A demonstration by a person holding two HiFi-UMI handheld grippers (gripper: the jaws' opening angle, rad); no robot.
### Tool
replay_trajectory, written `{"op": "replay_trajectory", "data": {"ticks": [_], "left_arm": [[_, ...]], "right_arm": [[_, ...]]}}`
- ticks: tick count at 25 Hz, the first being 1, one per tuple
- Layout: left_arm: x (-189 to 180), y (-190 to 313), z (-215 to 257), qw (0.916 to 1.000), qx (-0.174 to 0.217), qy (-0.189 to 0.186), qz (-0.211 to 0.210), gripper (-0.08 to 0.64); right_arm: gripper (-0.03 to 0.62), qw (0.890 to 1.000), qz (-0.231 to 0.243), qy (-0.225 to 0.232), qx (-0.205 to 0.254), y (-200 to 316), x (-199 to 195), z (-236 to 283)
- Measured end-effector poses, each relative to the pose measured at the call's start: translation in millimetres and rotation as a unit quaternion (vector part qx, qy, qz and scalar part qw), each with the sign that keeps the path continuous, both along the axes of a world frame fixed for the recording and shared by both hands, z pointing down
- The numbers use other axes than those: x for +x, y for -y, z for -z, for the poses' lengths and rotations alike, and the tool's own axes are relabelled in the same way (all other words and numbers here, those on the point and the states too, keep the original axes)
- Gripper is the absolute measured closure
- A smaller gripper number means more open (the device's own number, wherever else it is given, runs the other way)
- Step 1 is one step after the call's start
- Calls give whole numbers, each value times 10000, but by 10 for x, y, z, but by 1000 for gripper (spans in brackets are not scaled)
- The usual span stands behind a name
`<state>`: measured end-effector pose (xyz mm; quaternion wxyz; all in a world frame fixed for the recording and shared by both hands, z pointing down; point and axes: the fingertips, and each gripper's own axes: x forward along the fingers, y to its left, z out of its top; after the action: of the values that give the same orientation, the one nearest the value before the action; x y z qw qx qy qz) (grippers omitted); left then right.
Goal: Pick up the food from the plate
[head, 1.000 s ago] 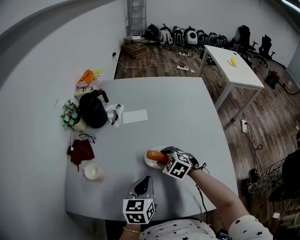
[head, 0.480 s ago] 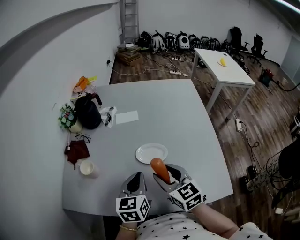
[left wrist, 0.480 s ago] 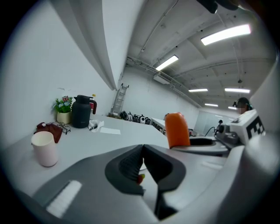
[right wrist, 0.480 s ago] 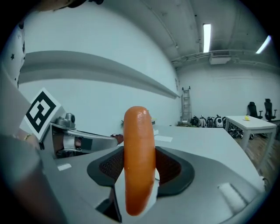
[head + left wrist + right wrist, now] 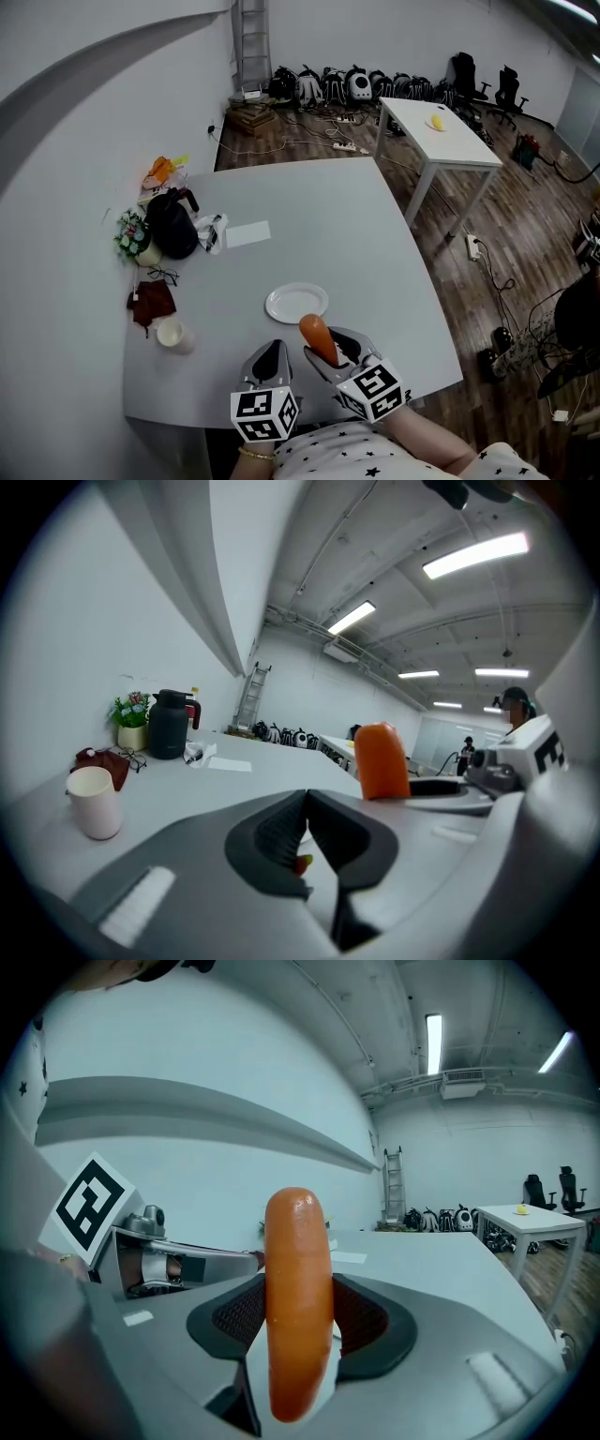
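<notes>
Both grippers hover on the person's side of the plate (image 5: 281,306), side by side above the worktop (image 5: 375,244). The right gripper (image 5: 325,351) has its jaws clamped on an orange sausage (image 5: 318,338), gripping it about mid-length, clear of the plate, with its free end tilted toward the plate. The left gripper (image 5: 274,353), just beside it, points toward the plate with its jaws closed together. The right forearm (image 5: 433,452) runs back, away from the plate; of the left arm only the wrist (image 5: 262,460) shows.

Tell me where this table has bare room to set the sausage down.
Bare: the far and right side of the table, beyond the plate and right of the paper. Crowded: the left edge, with jug, flowers, glasses, cloth and cup.
</notes>
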<state>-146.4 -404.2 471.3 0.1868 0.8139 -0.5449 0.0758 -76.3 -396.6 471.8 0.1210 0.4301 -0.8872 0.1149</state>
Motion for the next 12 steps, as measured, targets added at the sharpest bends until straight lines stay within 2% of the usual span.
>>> {"op": "replay_trajectory", "data": {"ticks": [12], "left_arm": [[-63,66,-24,10000,-69,52,37,552]], "right_arm": [[377,10000,-55,28,64,102,-33,13]]}}
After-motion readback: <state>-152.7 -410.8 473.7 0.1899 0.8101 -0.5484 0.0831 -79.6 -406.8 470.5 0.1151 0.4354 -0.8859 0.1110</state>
